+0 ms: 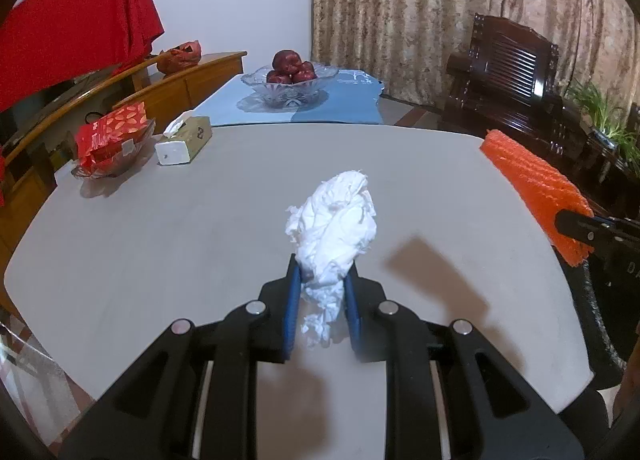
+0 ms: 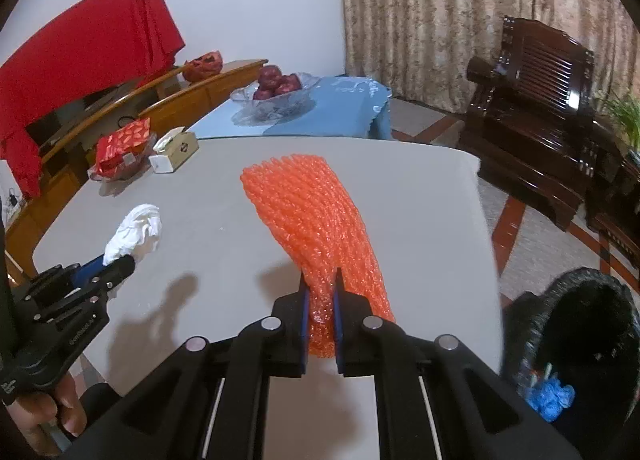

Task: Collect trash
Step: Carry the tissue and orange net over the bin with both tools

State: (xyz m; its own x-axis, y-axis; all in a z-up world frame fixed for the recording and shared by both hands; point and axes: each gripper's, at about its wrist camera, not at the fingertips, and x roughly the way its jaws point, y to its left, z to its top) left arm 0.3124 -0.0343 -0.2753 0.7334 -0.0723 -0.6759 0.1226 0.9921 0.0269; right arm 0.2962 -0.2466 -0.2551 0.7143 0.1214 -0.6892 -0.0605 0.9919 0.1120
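Crumpled tissue: left gripper is pinching its lower end above the grey table, the loose upper bulk risking tearing free. Orange foam net: right gripper is clamping one end (bin standing low, right), the trailing length possibly snagging its rim.

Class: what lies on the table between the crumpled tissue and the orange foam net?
Nothing: bare grey table separates the crumpled tissue from the orange foam net, seen in the right wrist view.

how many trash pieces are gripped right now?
2. A crumpled white tissue is clamped in the left gripper above the grey table. An orange foam net is clamped in the right gripper. Blue trash already lies in the black bin; more may be hidden.
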